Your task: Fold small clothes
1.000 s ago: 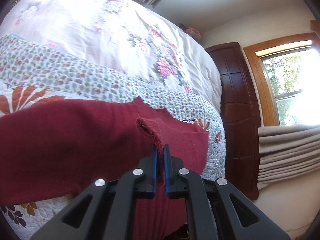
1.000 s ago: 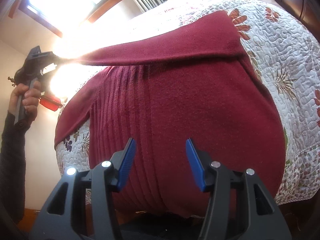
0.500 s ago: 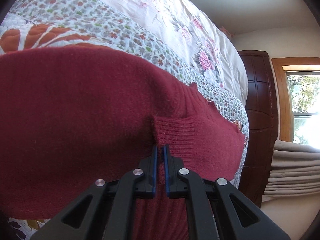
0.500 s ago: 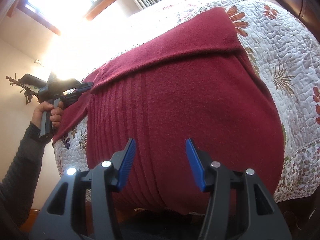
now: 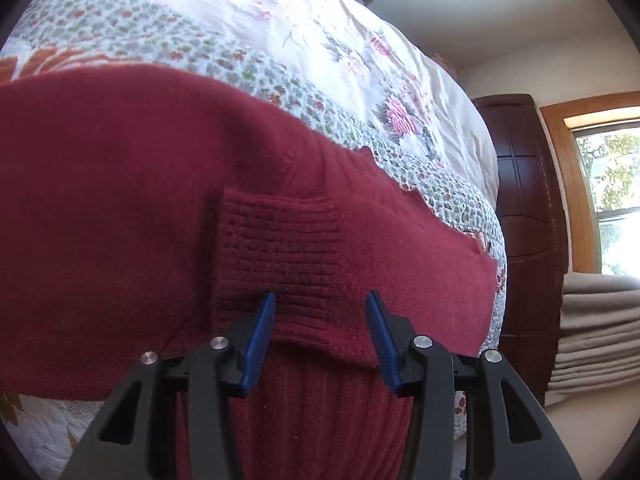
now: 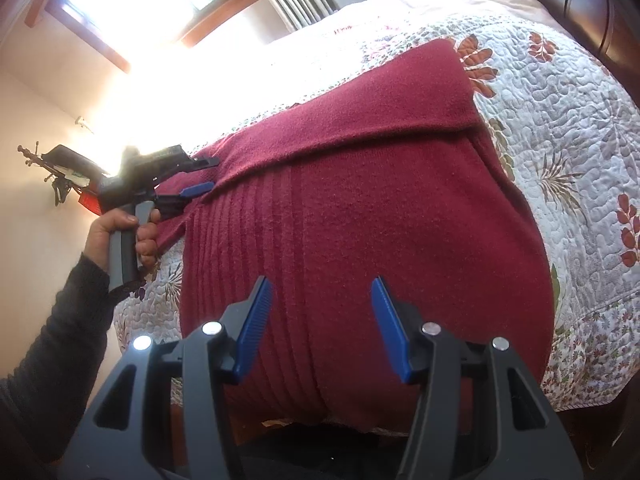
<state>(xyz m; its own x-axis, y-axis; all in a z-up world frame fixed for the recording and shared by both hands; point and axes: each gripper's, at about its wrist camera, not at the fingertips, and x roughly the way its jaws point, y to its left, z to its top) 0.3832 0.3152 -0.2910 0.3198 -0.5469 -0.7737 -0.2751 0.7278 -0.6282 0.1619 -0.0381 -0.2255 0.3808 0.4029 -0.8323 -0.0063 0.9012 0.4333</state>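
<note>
A dark red knit sweater point(image 6: 360, 208) lies spread on the quilted bed, its hem hanging over the near edge. One sleeve is folded across the chest; its ribbed cuff point(image 5: 280, 248) rests flat on the body. My left gripper point(image 5: 320, 300) stands open just above that cuff, nothing between its blue pads. The right wrist view shows the same left gripper point(image 6: 200, 178) at the sweater's left side, held by a hand point(image 6: 120, 232). Over the sweater's lower ribbed part, my right gripper point(image 6: 322, 284) is open and holds nothing.
A white quilt with leaf prints point(image 6: 560, 128) covers the bed; a floral cover point(image 5: 320, 40) lies beyond it. A dark wooden headboard point(image 5: 520, 200), a window point(image 5: 608, 184) and a stack of folded beige cloth point(image 5: 600, 320) are at the right. A dark sleeve point(image 6: 48, 352) reaches in from the left.
My left gripper carried the sleeve cuff down across the sweater, laid it flat and opened, letting it go. My right gripper stayed open and hardly moved.
</note>
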